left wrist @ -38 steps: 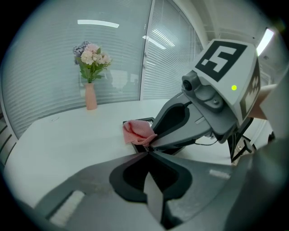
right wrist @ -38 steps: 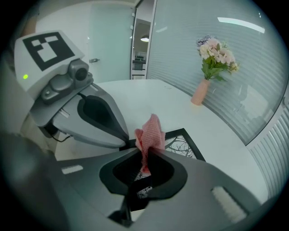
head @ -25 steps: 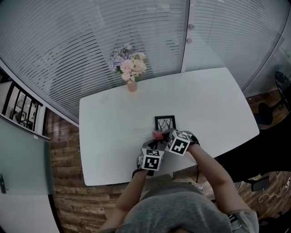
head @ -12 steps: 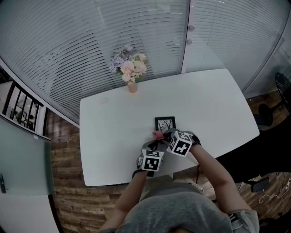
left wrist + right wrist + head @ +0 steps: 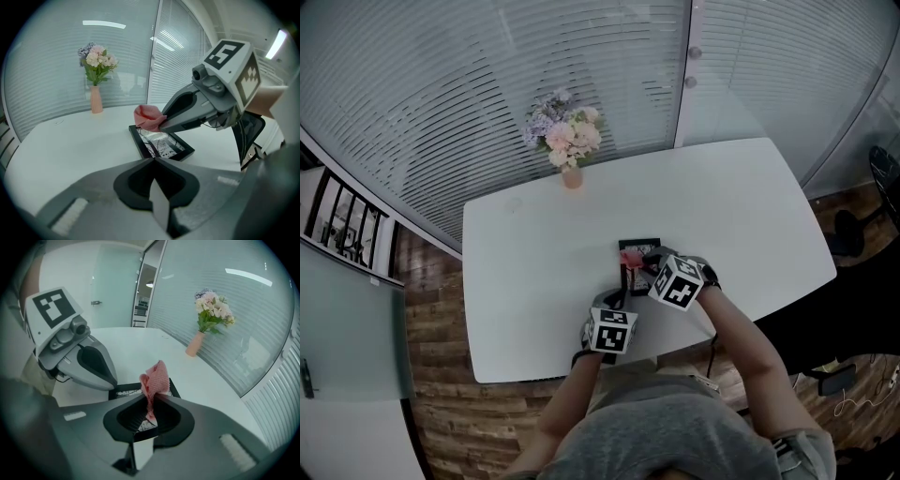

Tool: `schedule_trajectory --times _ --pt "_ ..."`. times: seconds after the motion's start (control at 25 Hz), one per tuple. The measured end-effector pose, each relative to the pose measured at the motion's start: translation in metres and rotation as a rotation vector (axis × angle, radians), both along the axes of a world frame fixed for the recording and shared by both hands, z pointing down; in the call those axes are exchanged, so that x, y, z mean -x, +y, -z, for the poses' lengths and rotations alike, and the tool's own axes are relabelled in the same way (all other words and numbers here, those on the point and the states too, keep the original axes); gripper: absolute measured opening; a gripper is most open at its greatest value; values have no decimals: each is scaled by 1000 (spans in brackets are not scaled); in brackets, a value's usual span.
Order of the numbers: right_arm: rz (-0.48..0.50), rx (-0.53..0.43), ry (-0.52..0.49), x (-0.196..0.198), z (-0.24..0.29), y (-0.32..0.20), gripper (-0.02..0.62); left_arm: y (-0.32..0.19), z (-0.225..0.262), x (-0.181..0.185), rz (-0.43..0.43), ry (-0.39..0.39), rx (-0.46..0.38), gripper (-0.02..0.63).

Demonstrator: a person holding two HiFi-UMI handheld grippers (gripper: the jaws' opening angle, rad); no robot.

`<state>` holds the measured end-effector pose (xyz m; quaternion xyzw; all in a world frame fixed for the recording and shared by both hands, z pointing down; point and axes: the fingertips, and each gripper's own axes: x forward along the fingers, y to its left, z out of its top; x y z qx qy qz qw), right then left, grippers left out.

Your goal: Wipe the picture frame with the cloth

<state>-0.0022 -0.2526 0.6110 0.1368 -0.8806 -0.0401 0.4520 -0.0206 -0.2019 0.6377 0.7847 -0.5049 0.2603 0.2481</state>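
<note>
Plainly the wiping is at an early or middle stage, not finished. The picture frame (image 5: 640, 253) lies flat on the white bench (image 5: 525, 281), a little in from the near edge and about midway along it. The right gripper (image 5: 151, 401) is clenched on the pink cloth (image 5: 155, 377), and a bunch of the cloth stands out past its tips. In the left gripper view the bunch hangs over the frame's far left corner. It is so close to the black border that I cannot tell whether it presses on the frame or rides just above it.

The left gripper (image 5: 153, 159) has its jaws pressed together with nothing between them. It rests toward the near edge, with the frame's near corner just past its tips, so it does not seem to be steadying the frame.

Most of the glass and the right-hand border lie bare, away from the cloth. No view shows a wiped part as different from an unwiped one, so I judge that most of the surface remains to be covered. A vase of flowers (image 5: 570, 141) stands well apart at the far edge, toward the far left corner.
</note>
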Motion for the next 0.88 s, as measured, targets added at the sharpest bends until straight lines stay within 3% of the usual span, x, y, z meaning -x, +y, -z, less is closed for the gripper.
schedule_trajectory --times 0.24,0.4,0.88 --pt "-56 -27 22 -10 -4 -25 41 -3 4 -1 -5 5 -25 3" --pt "-80 -46 48 -15 -10 -42 41 3 -5 1 0 2 27 3" --pt "-78 -62 106 -21 -25 -54 41 4 -4 1 5 9 31 3"
